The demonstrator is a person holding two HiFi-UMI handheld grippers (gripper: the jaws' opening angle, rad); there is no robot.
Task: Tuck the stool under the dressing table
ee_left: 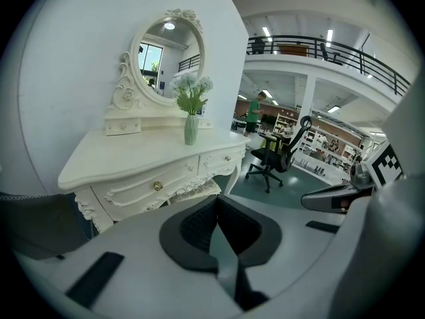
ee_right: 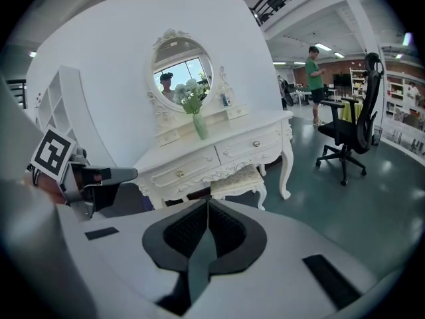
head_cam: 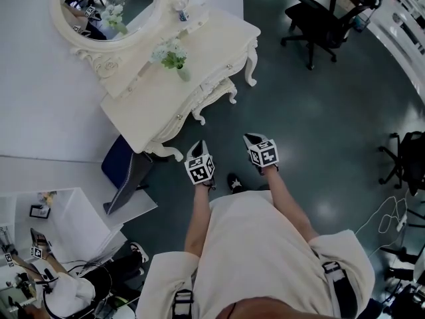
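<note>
head view, left to right: dressing table (head_cam: 192,58) against the white wall, with oval mirror (head_cam: 109,5) and vase of flowers (head_cam: 176,58); stool (head_cam: 218,93) at the table's front edge, seat partly beneath the top, two curved legs out on the floor; left gripper (head_cam: 199,150) and right gripper (head_cam: 254,141) side by side, both well short of the stool; office chair (head_cam: 319,22) far right, well apart.

tool state: the left gripper (ee_left: 218,211) has its jaws pressed together with nothing between them; the right gripper (ee_right: 204,228) is the same, closed and empty.

handling (judgement): the stool looks like a stiff carved frame with a padded seat, light to moderate in weight, and likely to slide on the smooth floor. the slim legs and carved trim look fragile. best contact is the seat's front rail or the top of a front leg, pushing low and square so that it does not tip or turn against the table's legs.

views compared: the right gripper view alone shows the stool (ee_right: 239,180) front-on, with its patterned seat and front legs in the knee gap. the left gripper view gives only a sliver of the stool (ee_left: 192,191) above the gripper's own body. only the head view shows how far the seat projects from under the top.
</note>
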